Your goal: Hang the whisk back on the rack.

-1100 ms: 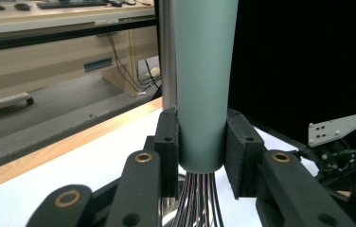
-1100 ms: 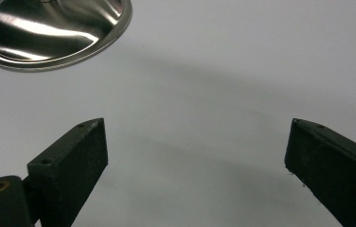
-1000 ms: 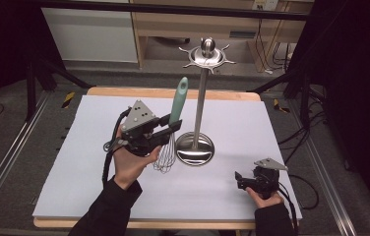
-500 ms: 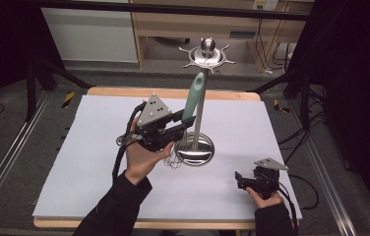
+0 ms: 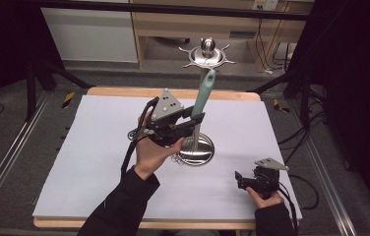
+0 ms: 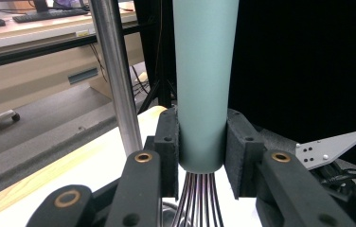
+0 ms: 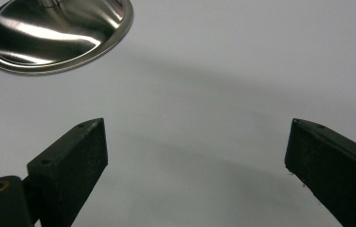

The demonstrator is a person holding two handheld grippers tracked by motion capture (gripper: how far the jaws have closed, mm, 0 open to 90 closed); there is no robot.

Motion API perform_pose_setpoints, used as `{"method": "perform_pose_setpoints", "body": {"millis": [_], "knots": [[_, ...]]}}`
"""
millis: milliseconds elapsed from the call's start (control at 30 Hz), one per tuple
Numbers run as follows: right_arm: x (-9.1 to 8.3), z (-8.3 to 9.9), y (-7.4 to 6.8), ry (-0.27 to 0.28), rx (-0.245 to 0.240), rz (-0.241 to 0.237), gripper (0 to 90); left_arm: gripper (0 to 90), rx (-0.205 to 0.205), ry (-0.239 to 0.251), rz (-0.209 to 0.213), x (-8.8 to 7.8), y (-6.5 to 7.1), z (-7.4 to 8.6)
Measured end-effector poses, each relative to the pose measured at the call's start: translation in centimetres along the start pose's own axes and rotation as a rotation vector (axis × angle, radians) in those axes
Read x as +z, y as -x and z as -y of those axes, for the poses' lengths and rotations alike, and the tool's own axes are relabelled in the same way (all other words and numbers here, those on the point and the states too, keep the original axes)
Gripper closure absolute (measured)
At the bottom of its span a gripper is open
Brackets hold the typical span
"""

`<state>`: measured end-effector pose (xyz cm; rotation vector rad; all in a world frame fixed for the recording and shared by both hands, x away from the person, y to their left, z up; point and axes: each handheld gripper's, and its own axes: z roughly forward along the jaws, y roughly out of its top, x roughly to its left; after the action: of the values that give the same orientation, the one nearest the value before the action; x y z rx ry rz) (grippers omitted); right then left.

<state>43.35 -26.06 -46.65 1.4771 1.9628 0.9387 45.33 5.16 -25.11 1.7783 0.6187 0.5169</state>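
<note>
On the left, the person's left hand holds the left gripper (image 5: 197, 119) up above the white table (image 5: 89, 162), a grey three-cornered plate on its top. Its jaws are clamped on the pale green handle of a whisk (image 5: 202, 96); in the left gripper view the pads (image 6: 168, 142) press both sides of the handle just above where the wires (image 6: 200, 198) fan out below. The whisk stands nearly upright, handle tilted slightly, its wire end hanging over the round steel base. Just beside it rises the metal stand (image 5: 202, 73), a thin pole with a ring of hooks at its top. Further right, near the table's front edge and well apart from the stand, the right gripper (image 5: 239, 178) rests low with its jaws spread wide and nothing between them.
</note>
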Motion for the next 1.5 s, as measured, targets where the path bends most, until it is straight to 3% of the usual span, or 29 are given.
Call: {"method": "perform_pose_setpoints", "body": {"millis": [667, 1233, 1500], "knots": [[0.0, 0.0, 0.0, 0.000, 0.003, -0.009, 7.1, 68.8, 0.010, -0.023, -0.024, 1.5, -0.4, -0.4], [0.0, 0.0, 0.0, 0.001, 0.006, -0.008, 7.1, 68.7, -0.011, -0.023, -0.021, 2.9, -1.2, 0.0], [0.0, 0.0, 0.1, 0.001, 0.001, -0.008, 7.1, 68.6, 0.016, -0.010, -0.031, 3.6, -1.2, 0.1]]}}
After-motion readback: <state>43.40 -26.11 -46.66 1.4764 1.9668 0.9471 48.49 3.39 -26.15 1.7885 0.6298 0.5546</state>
